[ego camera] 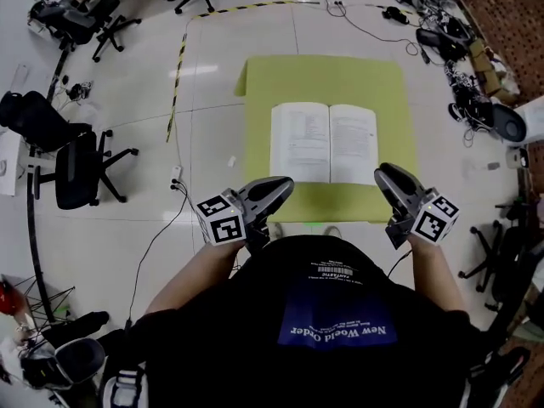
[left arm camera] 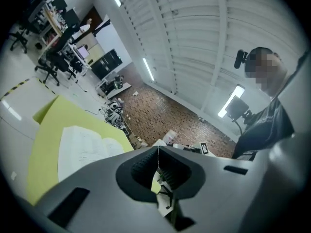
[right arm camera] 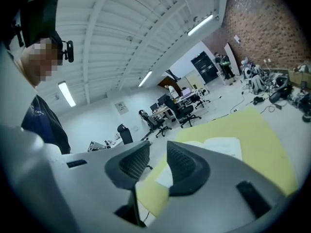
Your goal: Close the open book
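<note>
The book (ego camera: 323, 143) lies open and flat on the yellow-green surface (ego camera: 263, 83). It sits about midway between the left and right edges and a little toward the near side. Its spine runs from near to far, with a white printed page on each side.

The person stands at the near edge in a dark shirt (ego camera: 331, 313), a gripper in each hand, both reaching out toward the book. The left gripper (ego camera: 287, 184) is by the book's near left corner. Its own view shows its jaws pressed together (left arm camera: 158, 149) with nothing between them, and the book (left arm camera: 82, 149) and the surface (left arm camera: 43, 169) lie off to the left beyond them. The right gripper (ego camera: 382, 175) is by the book's near right corner. Its jaws stand apart (right arm camera: 158, 147) and hold nothing. Through the gap only a strip of the surface (right arm camera: 262, 140) shows, and the book (right arm camera: 218, 144) lies farther on. Neither gripper touches the book.

Around the surface is pale tiled floor. Black office chairs (ego camera: 76, 164) stand to the left, and a strip of black-and-yellow tape (ego camera: 178, 66) runs along the floor at the far left. A brick wall (left arm camera: 165, 115) closes the right side of the room.
</note>
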`<control>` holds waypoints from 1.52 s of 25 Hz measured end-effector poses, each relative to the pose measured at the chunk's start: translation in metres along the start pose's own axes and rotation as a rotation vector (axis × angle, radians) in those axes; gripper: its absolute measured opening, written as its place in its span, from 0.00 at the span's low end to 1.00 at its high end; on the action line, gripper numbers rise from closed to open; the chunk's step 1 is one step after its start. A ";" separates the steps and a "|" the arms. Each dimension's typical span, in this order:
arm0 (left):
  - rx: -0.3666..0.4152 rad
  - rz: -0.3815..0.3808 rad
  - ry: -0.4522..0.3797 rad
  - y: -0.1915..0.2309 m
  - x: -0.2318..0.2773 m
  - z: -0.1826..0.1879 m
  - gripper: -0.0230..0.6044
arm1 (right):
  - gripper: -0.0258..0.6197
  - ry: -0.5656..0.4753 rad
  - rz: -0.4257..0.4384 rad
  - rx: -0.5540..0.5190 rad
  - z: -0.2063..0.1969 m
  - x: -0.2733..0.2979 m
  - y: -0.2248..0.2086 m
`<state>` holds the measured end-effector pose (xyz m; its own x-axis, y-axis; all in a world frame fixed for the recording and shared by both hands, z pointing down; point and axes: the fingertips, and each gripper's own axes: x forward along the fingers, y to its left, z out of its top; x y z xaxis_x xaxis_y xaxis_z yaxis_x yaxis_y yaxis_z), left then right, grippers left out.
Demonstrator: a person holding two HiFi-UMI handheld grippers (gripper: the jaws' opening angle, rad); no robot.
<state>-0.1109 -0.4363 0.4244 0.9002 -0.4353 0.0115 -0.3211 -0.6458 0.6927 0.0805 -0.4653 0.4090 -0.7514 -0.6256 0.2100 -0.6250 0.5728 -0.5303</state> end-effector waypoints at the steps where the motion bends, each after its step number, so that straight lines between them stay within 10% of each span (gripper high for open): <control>1: -0.005 -0.002 0.008 0.003 0.003 -0.001 0.05 | 0.17 0.006 -0.003 0.010 -0.004 0.001 -0.002; 12: -0.087 0.107 -0.088 0.019 0.039 0.001 0.05 | 0.20 0.073 0.102 0.015 -0.016 0.001 -0.040; 21: -0.475 0.239 -0.106 0.084 0.027 -0.104 0.05 | 0.29 0.204 0.099 0.309 -0.135 0.015 -0.060; 26: -0.802 0.296 -0.174 0.118 0.025 -0.145 0.28 | 0.38 0.166 0.039 0.614 -0.179 0.026 -0.081; 31: -0.928 0.303 -0.257 0.147 0.037 -0.140 0.49 | 0.48 0.058 0.016 0.848 -0.182 0.048 -0.097; 38: -1.019 0.293 -0.389 0.163 0.039 -0.130 0.52 | 0.50 -0.123 -0.052 0.965 -0.170 0.056 -0.132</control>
<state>-0.0899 -0.4763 0.6316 0.6199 -0.7664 0.1682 0.0451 0.2488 0.9675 0.0851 -0.4857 0.6309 -0.6659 -0.7204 0.1941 -0.1739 -0.1032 -0.9793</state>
